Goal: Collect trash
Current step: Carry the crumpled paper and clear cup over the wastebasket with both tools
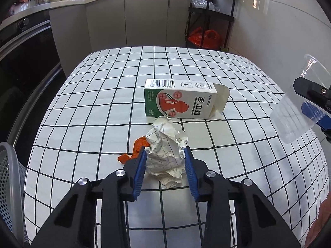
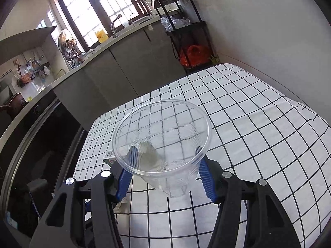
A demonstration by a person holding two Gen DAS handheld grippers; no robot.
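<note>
In the left wrist view my left gripper is shut on a crumpled ball of paper that rests on the checked tablecloth. Orange peel scraps lie just left of the paper. A white and green carton lies on its side behind it, flap open. My right gripper is shut on a clear plastic cup, held above the table; the cup also shows at the right of the left wrist view.
A grey perforated bin stands at the table's left edge. Kitchen cabinets and a black shelf rack with red bags stand beyond the table. An oven front is on the left.
</note>
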